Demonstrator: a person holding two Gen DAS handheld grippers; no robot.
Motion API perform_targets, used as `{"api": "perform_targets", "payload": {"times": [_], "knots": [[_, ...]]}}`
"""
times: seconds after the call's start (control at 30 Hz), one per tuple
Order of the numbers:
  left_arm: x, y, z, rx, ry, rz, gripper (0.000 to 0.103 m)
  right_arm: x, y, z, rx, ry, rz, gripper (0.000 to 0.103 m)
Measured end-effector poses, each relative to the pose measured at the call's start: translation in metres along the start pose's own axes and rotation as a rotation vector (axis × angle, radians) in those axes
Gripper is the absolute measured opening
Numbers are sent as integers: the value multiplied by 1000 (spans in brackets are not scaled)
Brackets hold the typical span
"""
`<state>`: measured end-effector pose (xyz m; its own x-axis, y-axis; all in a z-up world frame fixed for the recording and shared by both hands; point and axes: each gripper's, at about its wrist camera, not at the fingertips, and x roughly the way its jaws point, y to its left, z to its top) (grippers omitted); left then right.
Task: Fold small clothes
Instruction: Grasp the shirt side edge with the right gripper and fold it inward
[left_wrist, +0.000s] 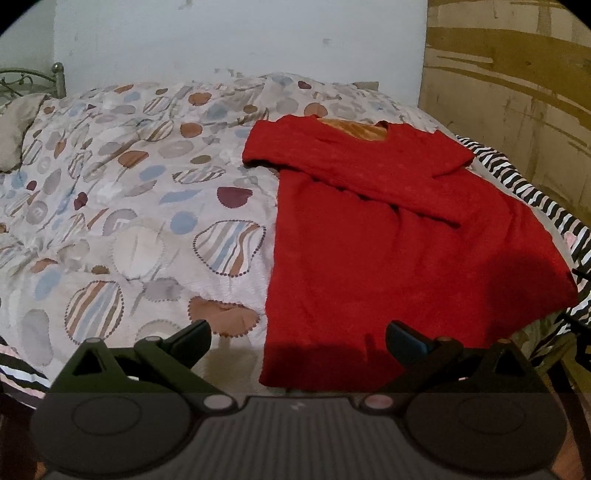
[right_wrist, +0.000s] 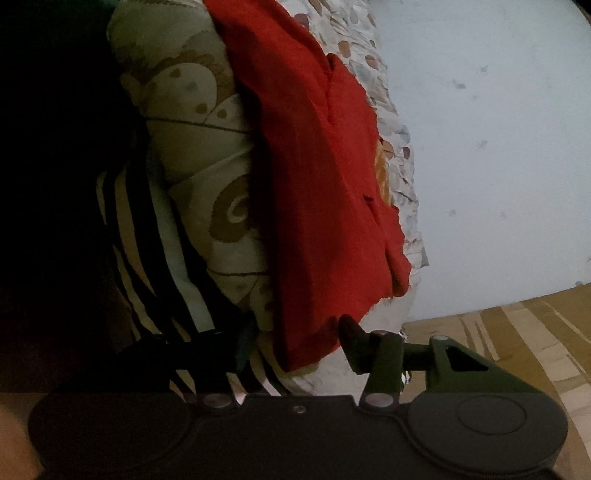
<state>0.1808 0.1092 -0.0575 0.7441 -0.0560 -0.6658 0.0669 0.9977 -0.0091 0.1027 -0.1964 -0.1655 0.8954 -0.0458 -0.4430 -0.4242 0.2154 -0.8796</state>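
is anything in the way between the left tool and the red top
Nothing visible. The open left tool hovers just short of the near hem of the red top, which lies flat on the patterned quilt, with only bare bedding between them.

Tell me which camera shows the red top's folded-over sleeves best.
The left wrist view. There the red top lies spread on the patterned bedspread, both sleeves crossed over its chest. The right wrist view, rolled sideways, shows the red top edge-on, sleeves mostly foreshortened.
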Motion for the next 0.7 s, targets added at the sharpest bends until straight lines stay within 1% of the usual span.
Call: {"api": "perform_targets", "payload": {"times": [0.17, 0.27, 0.4, 0.5, 0.53, 0.57, 0.63, 0.7], "knots": [[0, 5, -2, -18, 6, 2, 103, -7, -3, 0, -19, 10, -20, 47], [3, 5, -3, -30, 20, -4, 103, -4, -3, -1, -14, 16, -32, 47], [3, 2, -4, -27, 20, -16, 103, 0, 10, -2, -28, 19, -31, 47], [1, -3, -5, -3, 12, -19, 103, 5, 20, -3, -60, 27, -33, 46], [1, -5, -4, 8, 7, -17, 103, 5, 21, -2, -67, 25, -36, 45], [0, -7, -4, 21, 1, -15, 103, 5, 20, -2, -67, 25, -28, 40], [-1, -11, -3, 43, -9, -15, 103, 3, 16, -2, -56, 28, 0, 34], [-1, -15, -3, 65, -17, -21, 103, 0, 10, -3, -57, 26, 29, 24]]}}
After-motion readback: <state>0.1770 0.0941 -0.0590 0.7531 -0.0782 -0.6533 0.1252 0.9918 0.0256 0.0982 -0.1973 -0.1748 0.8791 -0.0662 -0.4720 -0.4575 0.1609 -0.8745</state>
